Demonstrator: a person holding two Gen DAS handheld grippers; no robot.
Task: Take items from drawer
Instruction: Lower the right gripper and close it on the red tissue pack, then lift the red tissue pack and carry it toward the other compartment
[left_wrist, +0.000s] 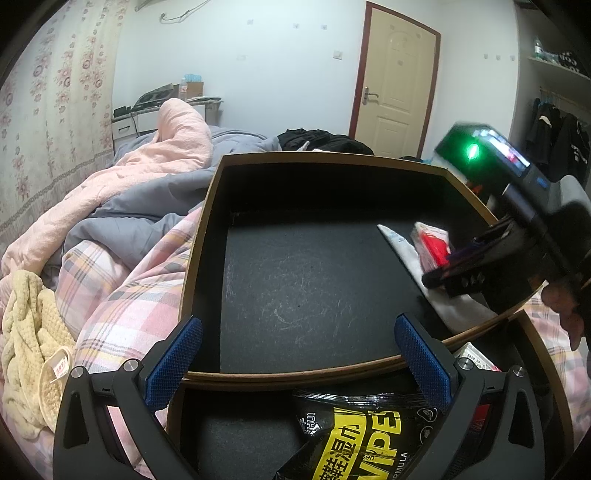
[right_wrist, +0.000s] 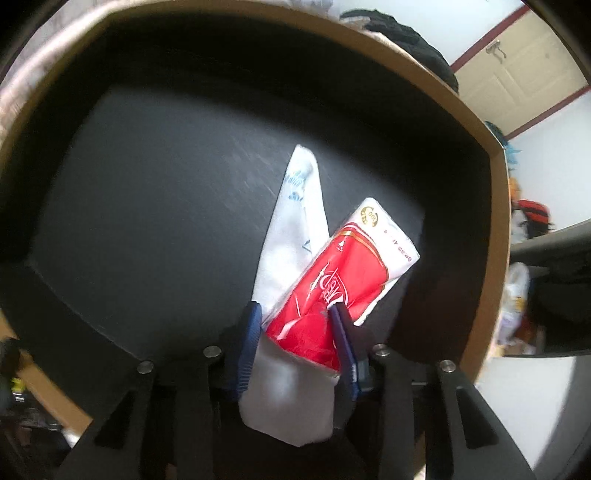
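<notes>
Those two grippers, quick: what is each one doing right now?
Left gripper: open, holding nothing, above the drawer edge.
Right gripper: closed on the red tissue pack, with a white packet also between its fingers.

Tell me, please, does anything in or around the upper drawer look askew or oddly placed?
Yes. The right claw grips the red tissue pack at one end, so it sticks out tilted, with a white packet caught beside it. The upper drawer itself looks skewed against the lower one holding the wipes pack.
</notes>
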